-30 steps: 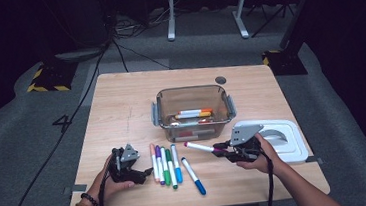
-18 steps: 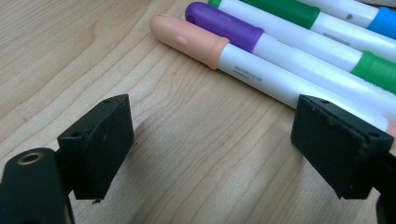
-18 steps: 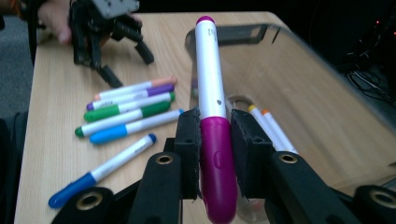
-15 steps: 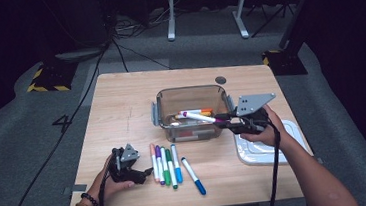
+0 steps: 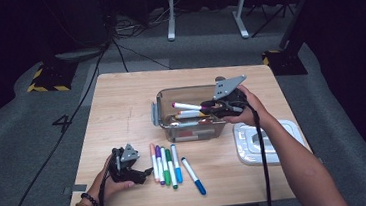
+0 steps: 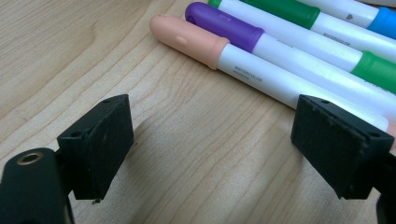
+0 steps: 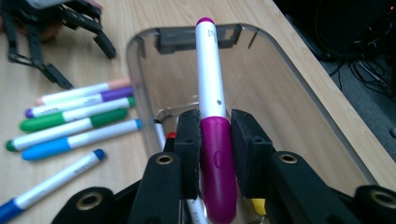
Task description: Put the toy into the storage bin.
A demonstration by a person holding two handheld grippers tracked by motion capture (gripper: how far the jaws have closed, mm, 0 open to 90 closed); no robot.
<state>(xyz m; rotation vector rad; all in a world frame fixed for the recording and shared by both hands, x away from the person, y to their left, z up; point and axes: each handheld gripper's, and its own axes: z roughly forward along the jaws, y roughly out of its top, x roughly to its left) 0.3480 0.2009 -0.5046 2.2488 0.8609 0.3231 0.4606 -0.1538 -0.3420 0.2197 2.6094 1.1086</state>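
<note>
My left gripper (image 5: pixel 144 174) low in lower left of high view, hand wrapped round it, jaws wide apart, nothing between. My right gripper (image 5: pixel 206 104) up at centre right, arm stretched from bottom right, jaws squeezed tight, pointing left.

Six loose markers (image 5: pixel 172 162) — one bin (image 5: pixel 159 116) — one lid (image 5: pixel 294 136)

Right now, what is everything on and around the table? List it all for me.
magenta marker: one, white barrel, held over the bin
clear bin: one, table centre, several markers inside
markers on table: five; peach, purple, green, blue side by side, one dark blue angled apart
white lid: one, table's right edge
wooden table: one, light wood
left gripper: fingers open, beside the peach marker
right gripper: fingers shut on the magenta marker
</note>
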